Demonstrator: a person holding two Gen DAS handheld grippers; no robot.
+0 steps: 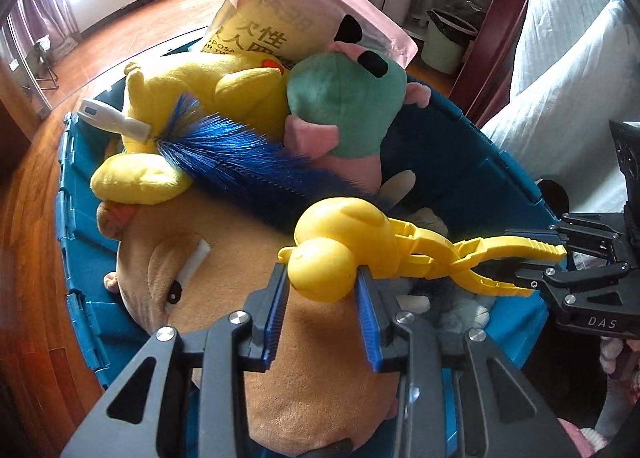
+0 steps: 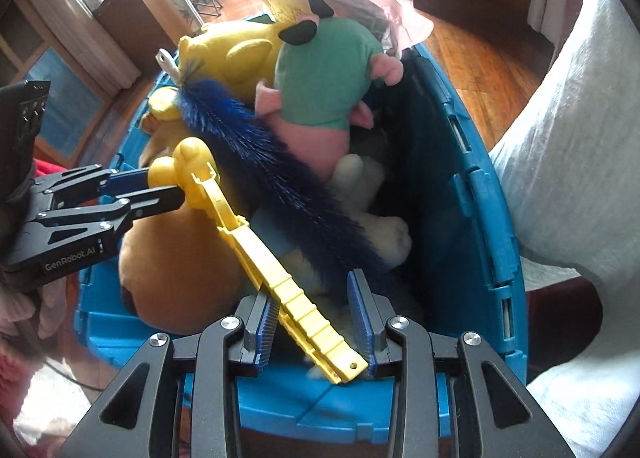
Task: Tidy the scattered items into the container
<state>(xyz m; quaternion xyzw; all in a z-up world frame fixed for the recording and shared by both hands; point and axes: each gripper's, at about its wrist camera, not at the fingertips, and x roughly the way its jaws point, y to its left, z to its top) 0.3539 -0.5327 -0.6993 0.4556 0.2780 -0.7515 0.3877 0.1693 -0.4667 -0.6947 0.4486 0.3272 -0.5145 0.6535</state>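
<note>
The yellow tongs [image 1: 404, 254], a plastic duck-shaped snowball mould with 2 long handles, hung just above the toys in the blue bin [image 1: 472, 162], carried between both grippers. The left gripper [image 1: 323, 290] was clenched on the duck head, its blue pads pressed to either side of the round shell. The right gripper [image 2: 316, 318] was clenched on the handle end; in its own view the ribbed handle ran slantwise across the gap, touching the left pad high and the right pad [image 2: 360, 314] near the tip.

The tongs looked light, hollow and rigid, hinged at the middle, so the 2 halves would likely flop apart if only 1 handle were held. The smooth domed head seemed a slippery hold; the ribbed handles offered better bite, and the hinge neck probably the steadiest single grip.

Below lay soft, yielding things: a tan plush [image 1: 280, 330], a blue brush [image 1: 248, 162], a green-and-pink plush [image 1: 344, 114] and a yellow plush [image 1: 188, 98]. The tongs should settle on them without harm, though they might slide toward the bin's open side.
</note>
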